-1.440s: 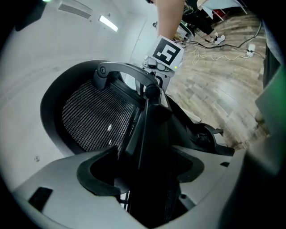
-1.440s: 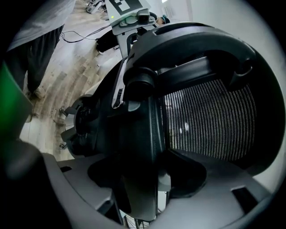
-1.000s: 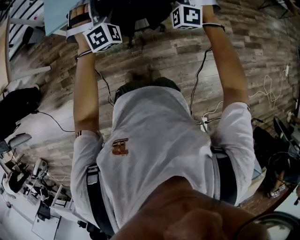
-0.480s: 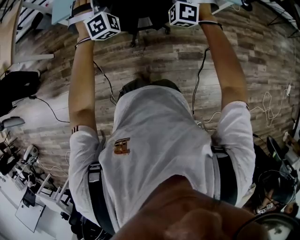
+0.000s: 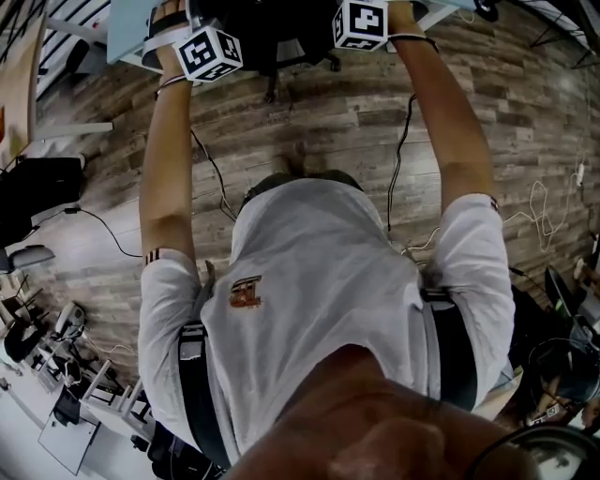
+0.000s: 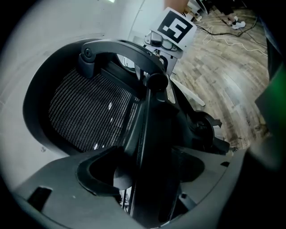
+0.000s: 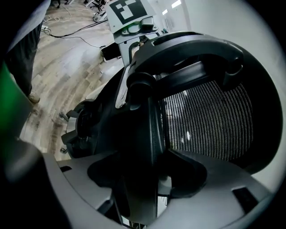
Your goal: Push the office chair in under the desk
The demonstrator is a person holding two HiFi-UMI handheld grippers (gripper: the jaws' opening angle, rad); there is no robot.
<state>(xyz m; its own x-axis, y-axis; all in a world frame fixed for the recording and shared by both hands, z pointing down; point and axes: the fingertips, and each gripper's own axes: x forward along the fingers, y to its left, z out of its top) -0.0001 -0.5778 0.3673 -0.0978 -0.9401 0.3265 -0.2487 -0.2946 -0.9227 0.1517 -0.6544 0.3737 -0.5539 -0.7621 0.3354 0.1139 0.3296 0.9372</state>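
The black office chair [image 5: 281, 33] stands at the top of the head view, between my two outstretched arms, with a pale desk top [image 5: 131, 23] just beyond it at upper left. In the left gripper view my left gripper [image 6: 145, 179] is shut on the upright rim of the chair's back frame [image 6: 149, 116], with the mesh back [image 6: 89, 112] to its left. My right gripper [image 7: 143, 179] clamps the opposite rim [image 7: 143, 125], with the mesh [image 7: 201, 116] on its right. Both marker cubes [image 5: 208, 53] [image 5: 361, 25] show in the head view; the jaws are hidden there.
Wood plank floor [image 5: 309, 112] with cables [image 5: 211, 169] trailing across it and more cable [image 5: 539, 202] at right. A chair caster [image 5: 272, 94] sits near my feet. A white desk leg [image 5: 75, 131], a black bag [image 5: 37, 187] and cluttered gear [image 5: 66, 375] lie at left.
The floor has slid down the head view and more of the desk top shows at upper left: I and the chair have moved toward the desk. Both grippers keep their hold.
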